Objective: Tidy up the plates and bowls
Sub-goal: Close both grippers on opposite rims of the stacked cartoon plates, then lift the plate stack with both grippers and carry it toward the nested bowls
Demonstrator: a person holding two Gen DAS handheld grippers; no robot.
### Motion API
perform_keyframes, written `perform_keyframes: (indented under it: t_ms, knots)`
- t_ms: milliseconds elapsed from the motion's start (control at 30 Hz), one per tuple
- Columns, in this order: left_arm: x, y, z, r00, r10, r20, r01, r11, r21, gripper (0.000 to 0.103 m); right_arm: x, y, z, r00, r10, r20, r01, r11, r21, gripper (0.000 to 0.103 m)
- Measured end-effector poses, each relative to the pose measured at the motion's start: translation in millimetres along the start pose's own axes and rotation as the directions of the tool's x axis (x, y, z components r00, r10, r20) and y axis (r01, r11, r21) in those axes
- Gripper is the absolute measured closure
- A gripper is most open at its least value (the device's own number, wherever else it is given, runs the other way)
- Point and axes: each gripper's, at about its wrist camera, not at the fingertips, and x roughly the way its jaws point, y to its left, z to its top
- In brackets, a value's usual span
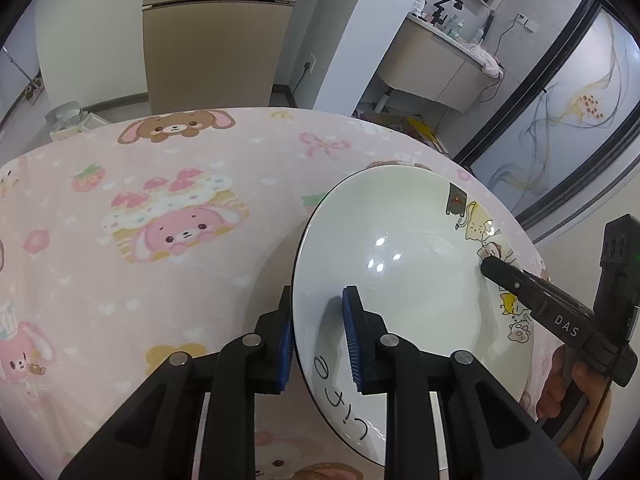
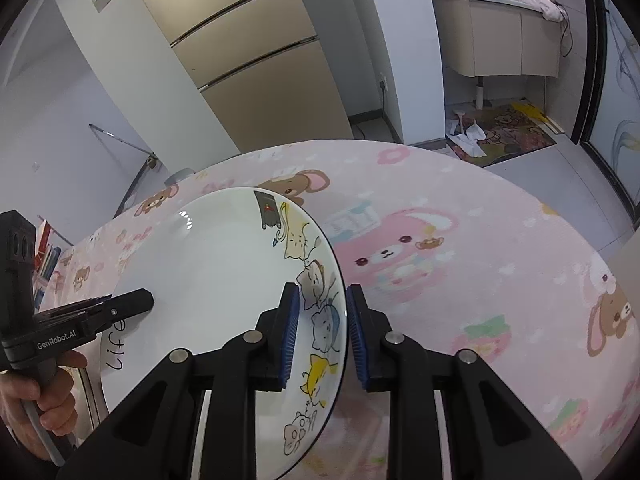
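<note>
Straddling plate (image 1: pixel 400 280) rim, left gripper (image 1: pixel 320 340) and right gripper (image 2: pixel 322 336) jaws clamping opposite edges

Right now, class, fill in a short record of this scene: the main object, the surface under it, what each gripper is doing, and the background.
Main object: white round ceramic plate with cartoon cats along its rim
Surface: pink tablecloth printed with bunnies and bears
Left gripper: jaws shut on the plate's rim, near the handwritten word
Right gripper: jaws shut on the opposite rim, over the cats
Background: beige refrigerator
</note>
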Motion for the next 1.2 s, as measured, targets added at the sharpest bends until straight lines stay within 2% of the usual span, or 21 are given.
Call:
perform_keyframes:
  t_ms: [467, 700, 833, 1100, 1200]
  knots:
    - [-3, 1, -4, 1.0, -0.013, 0.017, 0.014, 1.0, -0.016, 0.078, 2, -15, -4, 0.994, 0.104, 0.008, -0.105, 0.989, 0.101, 0.086]
    - [-4, -3, -9, 0.999, -0.003, 0.049, 0.003, 1.0, 0.001, 0.078, 3, -13, -6, 0.993, 0.11, 0.034, -0.113, 0.989, 0.098, 0.086]
    - [-5, 0, -9, 0.997, -0.01, 0.071, 0.013, 0.999, -0.035, 0.078, 3, -10, -7, 0.995, 0.096, 0.041, -0.099, 0.992, 0.078, 0.086]
    - [-4, -3, -7, 0.998, 0.004, 0.067, -0.002, 1.0, -0.027, 0.079, 3, -11, -7, 0.994, 0.099, 0.04, -0.102, 0.992, 0.076, 0.086]
    - [-5, 2, -6, 0.997, -0.013, 0.072, 0.016, 0.999, -0.038, 0.082, 3, -9, -7, 0.995, 0.093, 0.036, -0.095, 0.993, 0.072, 0.086]
